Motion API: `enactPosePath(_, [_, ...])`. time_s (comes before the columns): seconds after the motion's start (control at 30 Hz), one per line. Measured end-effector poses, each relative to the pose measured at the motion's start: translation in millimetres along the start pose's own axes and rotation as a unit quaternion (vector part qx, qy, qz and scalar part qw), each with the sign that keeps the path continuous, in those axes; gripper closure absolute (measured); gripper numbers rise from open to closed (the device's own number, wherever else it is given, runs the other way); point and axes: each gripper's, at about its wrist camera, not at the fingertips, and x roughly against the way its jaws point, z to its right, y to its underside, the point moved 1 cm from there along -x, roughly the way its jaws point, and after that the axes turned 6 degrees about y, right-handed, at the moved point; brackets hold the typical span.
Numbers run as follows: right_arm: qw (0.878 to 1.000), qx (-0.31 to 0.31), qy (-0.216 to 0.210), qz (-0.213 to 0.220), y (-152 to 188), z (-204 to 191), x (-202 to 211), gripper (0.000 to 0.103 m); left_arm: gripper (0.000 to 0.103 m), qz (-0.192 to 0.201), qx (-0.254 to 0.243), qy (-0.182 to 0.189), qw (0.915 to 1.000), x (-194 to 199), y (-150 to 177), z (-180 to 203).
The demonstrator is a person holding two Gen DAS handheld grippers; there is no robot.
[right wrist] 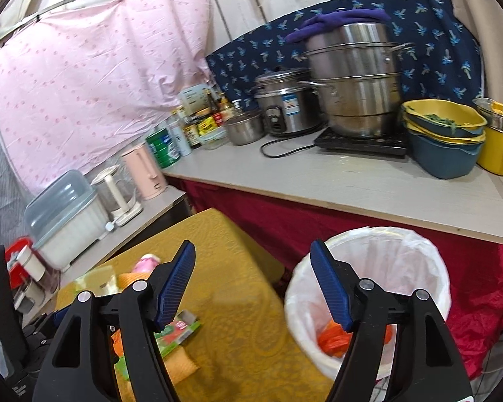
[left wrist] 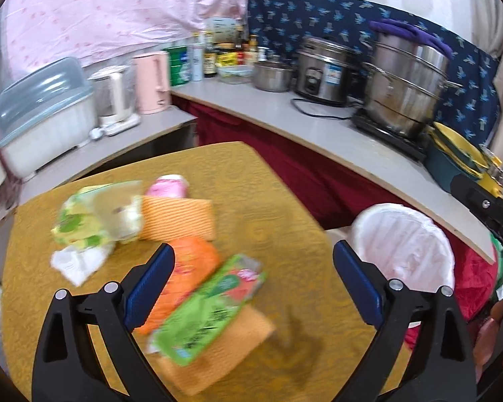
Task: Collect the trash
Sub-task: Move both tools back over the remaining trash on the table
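Trash lies on a yellow table (left wrist: 271, 201): a green snack wrapper (left wrist: 211, 311), an orange wrapper (left wrist: 184, 278), a yellow-green plastic bag (left wrist: 97, 214), a white crumpled tissue (left wrist: 77, 261) and a pink cup (left wrist: 171, 186). My left gripper (left wrist: 253, 268) is open and empty, just above the green and orange wrappers. My right gripper (right wrist: 253, 274) is open and empty, between the table edge and the white-lined trash bin (right wrist: 419, 261). An orange wrapper (right wrist: 335, 338) lies inside the bin. The bin also shows in the left wrist view (left wrist: 402, 234).
Orange cloths (left wrist: 181, 217) lie under the trash on the table. A counter (right wrist: 352, 181) behind holds pots, a rice cooker (right wrist: 285, 104), bowls, kettles and bottles. A red cloth (right wrist: 479, 301) lies to the right of the bin.
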Motion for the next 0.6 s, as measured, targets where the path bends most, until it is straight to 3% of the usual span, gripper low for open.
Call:
enactPosePath(0.4, [0.997, 0.044, -0.047, -0.04, 38, -83, -5, 0.035, 0.012, -0.001, 0.038, -0.075, 0.9964, 30, 27, -101])
enactPosePath(0.6, [0.993, 0.046, -0.064, -0.087, 74, -109, -23, 0.035, 0.012, -0.011, 0.07, -0.108, 0.9916, 41, 50, -146])
